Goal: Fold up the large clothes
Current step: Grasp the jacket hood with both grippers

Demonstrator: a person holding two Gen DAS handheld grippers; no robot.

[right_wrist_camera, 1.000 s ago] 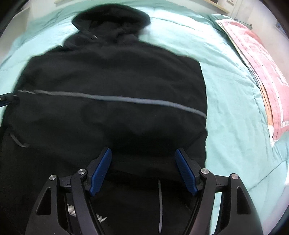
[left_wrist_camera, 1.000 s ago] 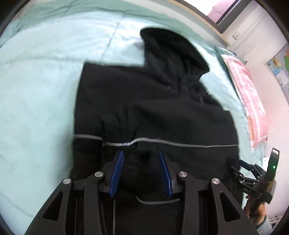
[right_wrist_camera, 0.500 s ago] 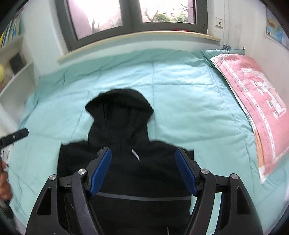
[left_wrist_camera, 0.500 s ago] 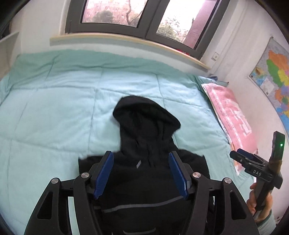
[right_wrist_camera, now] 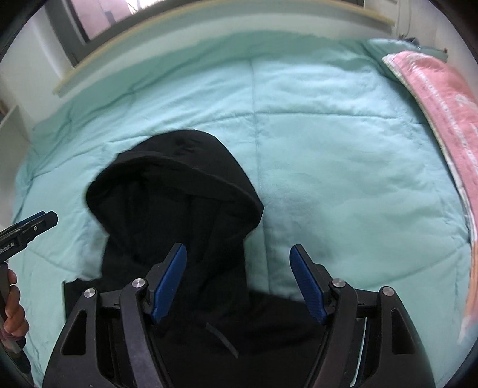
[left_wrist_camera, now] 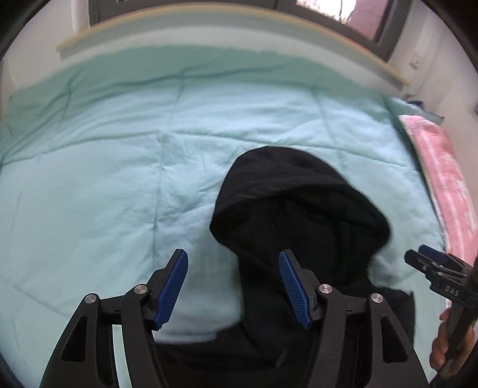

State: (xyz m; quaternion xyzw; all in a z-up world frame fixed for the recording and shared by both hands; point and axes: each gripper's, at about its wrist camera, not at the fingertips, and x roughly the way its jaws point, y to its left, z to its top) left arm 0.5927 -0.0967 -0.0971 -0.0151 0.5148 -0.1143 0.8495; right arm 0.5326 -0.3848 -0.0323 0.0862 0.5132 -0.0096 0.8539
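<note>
A black hoodie lies on the teal bed cover (left_wrist_camera: 89, 179), its hood (left_wrist_camera: 298, 209) pointing toward the window. My left gripper (left_wrist_camera: 233, 259) hovers open over the hood's left edge and neck, with nothing pinched between its blue pads. In the right wrist view the hood (right_wrist_camera: 173, 194) lies left of centre. My right gripper (right_wrist_camera: 238, 250) is open above the hood's right edge, its right pad over bare cover (right_wrist_camera: 343, 179). Each gripper shows in the other's view: the right one (left_wrist_camera: 436, 268) and the left one (right_wrist_camera: 30, 226), each held by a hand. The hoodie's body is mostly hidden under the grippers.
A pink patterned blanket (left_wrist_camera: 448, 185) (right_wrist_camera: 442, 98) runs along the bed's right side by the wall. A pale window sill (left_wrist_camera: 209, 27) borders the far edge of the bed. Wide teal cover lies left of and beyond the hood.
Both grippers have travelled from the hoodie's lower body up to the hood. The left jaws have widened and no longer have a fold of black cloth between them.
</note>
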